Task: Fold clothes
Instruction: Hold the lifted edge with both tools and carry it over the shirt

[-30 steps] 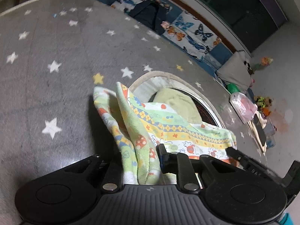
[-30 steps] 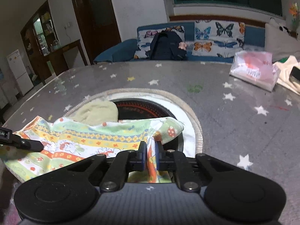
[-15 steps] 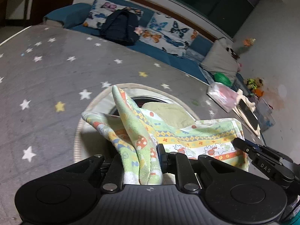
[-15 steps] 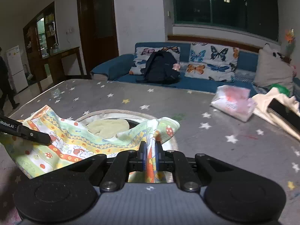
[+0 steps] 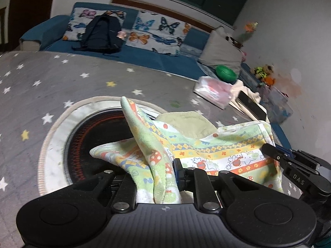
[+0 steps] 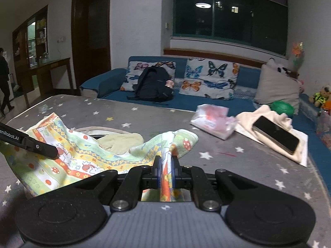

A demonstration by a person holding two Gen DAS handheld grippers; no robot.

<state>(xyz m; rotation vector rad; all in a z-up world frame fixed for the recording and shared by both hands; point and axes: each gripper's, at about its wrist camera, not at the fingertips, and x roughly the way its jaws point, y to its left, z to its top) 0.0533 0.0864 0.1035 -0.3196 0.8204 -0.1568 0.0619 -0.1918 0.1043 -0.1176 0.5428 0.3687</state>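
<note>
A patterned cloth with green, yellow and orange bands hangs stretched between both grippers above the table. My left gripper is shut on one bunched corner of it. My right gripper is shut on the opposite corner of the patterned cloth. Each gripper shows in the other's view: the right one at the cloth's right edge, the left one at its left. A pale green folded cloth lies behind, on the round inset.
The grey star-print table has a round dark inset with a white rim. A pink tissue pack, a cream cloth and a phone lie at the right. A sofa with a backpack stands behind. A person is far left.
Both grippers have risen and tilted up, lifting the patterned cloth off the table; the views now show more of the sofa and room.
</note>
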